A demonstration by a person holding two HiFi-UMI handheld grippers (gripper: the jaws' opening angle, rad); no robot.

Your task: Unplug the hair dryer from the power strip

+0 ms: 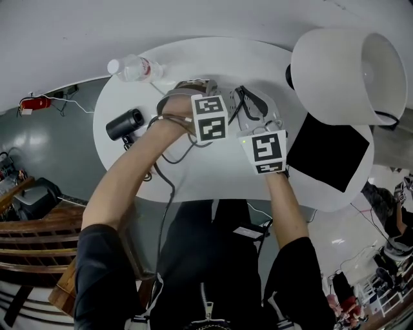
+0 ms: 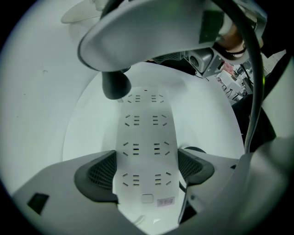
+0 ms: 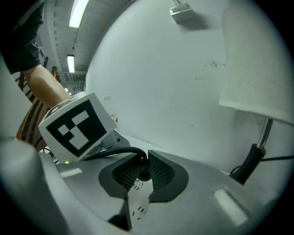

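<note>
Hair dryer on white table

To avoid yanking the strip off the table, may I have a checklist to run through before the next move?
1. Left tongs clamp power strip from both sides: ok.
2. Right tongs shut on plug: ok.
3. Plug pins fully out of strip: cannot tell.
4. Cord free of tangles: cannot tell.
5. Hair dryer lying clear of both tongs: ok.

Workspace: ceiling strip lights, white table.
</note>
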